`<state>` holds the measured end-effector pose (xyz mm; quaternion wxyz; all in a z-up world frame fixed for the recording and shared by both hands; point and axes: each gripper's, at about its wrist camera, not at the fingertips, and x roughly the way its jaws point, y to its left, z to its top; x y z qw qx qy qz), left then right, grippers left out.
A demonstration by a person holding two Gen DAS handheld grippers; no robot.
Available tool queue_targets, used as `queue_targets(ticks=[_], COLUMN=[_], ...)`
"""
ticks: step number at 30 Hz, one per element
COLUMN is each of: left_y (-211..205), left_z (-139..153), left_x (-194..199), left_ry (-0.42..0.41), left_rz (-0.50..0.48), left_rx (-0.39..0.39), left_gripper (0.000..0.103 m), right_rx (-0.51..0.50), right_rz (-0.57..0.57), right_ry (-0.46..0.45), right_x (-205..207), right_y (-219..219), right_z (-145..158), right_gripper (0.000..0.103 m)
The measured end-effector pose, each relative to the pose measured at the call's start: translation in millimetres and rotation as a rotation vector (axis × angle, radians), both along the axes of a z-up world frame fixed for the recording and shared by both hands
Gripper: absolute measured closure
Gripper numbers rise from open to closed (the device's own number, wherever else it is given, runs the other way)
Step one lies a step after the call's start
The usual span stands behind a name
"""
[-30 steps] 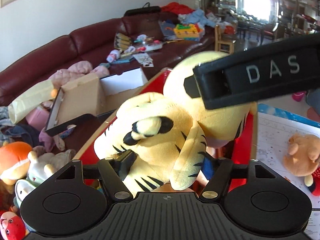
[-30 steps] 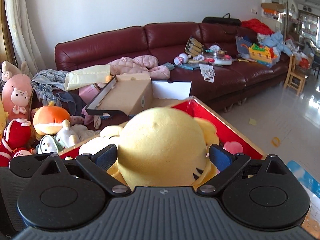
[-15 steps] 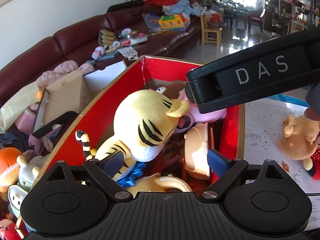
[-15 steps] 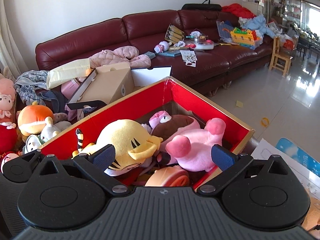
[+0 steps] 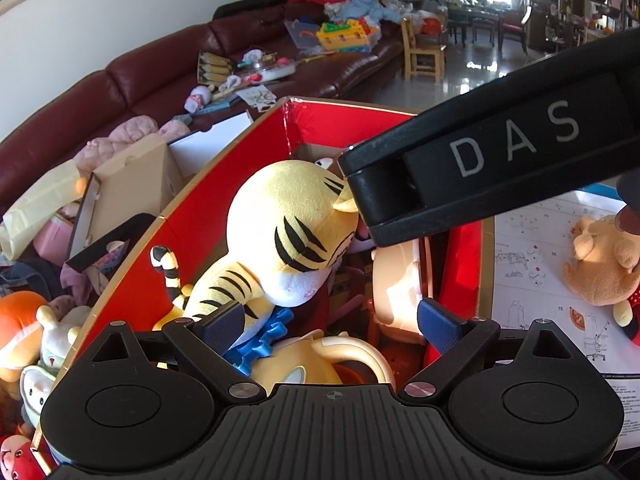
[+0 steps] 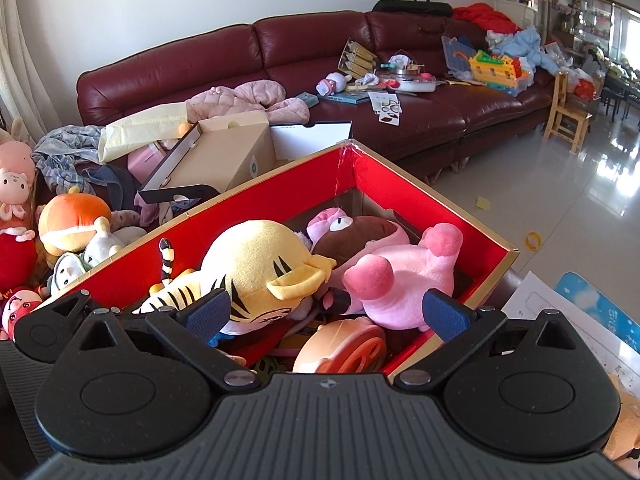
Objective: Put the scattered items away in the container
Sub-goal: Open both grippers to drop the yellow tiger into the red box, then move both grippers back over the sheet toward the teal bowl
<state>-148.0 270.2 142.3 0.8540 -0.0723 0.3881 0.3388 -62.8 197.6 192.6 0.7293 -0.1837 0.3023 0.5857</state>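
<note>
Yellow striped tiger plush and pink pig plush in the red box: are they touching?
Touching. The right wrist view shows the yellow striped tiger plush with its ear pressed against the pink pig plush inside the red box, no gap between them.

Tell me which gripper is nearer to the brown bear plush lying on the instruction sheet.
Right, probably. The right gripper reaches across above the red box, its body passing close over the brown bear plush. The left gripper hangs open over the box's near end, farther away.

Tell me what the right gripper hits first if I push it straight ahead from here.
Probably the toys piled in the red box: the right gripper, open and empty, points between the tiger plush and pink pig plush. Depth is unclear.
</note>
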Motion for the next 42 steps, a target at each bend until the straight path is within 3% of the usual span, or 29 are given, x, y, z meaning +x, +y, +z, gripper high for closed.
queue_targets(ticks=[25,42], left_y=[-9.8,-57.6], left_z=[1.4,14.8], left_x=[-1.9,22.3], left_ry=[0.018,0.022], left_rz=[0.001,-0.083], left_rx=[0.027,0.093], left_gripper=[0.002,0.001], right_rx=[-0.005,0.028], right_rz=[-0.013,-0.109], right_ry=[0.017,0.055], right_x=[-4.2,29.8], right_y=[-20.4,-79.1], right_z=[-3.6,-1.2], right_gripper=[0.001,0.001])
